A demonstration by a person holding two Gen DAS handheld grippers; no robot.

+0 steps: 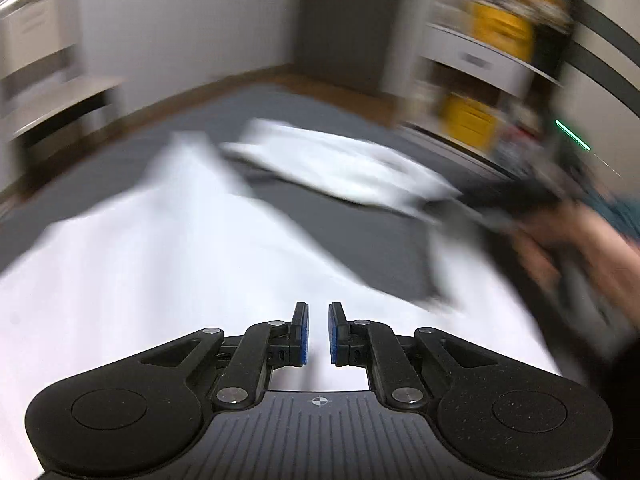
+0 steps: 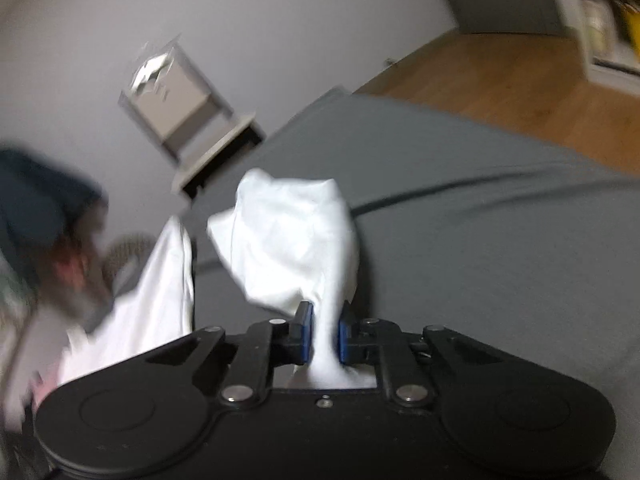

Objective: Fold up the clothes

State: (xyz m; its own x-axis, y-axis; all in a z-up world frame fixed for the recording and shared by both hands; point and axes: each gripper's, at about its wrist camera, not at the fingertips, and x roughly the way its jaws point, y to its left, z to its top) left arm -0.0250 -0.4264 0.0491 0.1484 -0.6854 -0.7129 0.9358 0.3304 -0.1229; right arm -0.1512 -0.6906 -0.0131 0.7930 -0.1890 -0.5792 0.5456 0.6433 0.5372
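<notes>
A white garment (image 1: pixel 168 264) is stretched out over the grey bed (image 1: pixel 360 236). My left gripper (image 1: pixel 318 334) sits low over its near part, fingers almost together with white cloth pinched in the narrow gap. In the right wrist view my right gripper (image 2: pixel 324 334) is shut on a bunched fold of the same white garment (image 2: pixel 296 240), which puffs up past the pads. The left wrist view shows the right gripper (image 1: pixel 448 208) only as a blur at the garment's far right edge, held by a hand (image 1: pixel 580 248).
A second white garment (image 1: pixel 340 168) lies flat farther back on the bed. A shelf unit with yellow boxes (image 1: pixel 492 40) stands at the right, and a pale bedside table (image 2: pixel 192 120) stands by the wall. Wooden floor (image 2: pixel 500 68) borders the bed (image 2: pixel 480 220). Both views are motion-blurred.
</notes>
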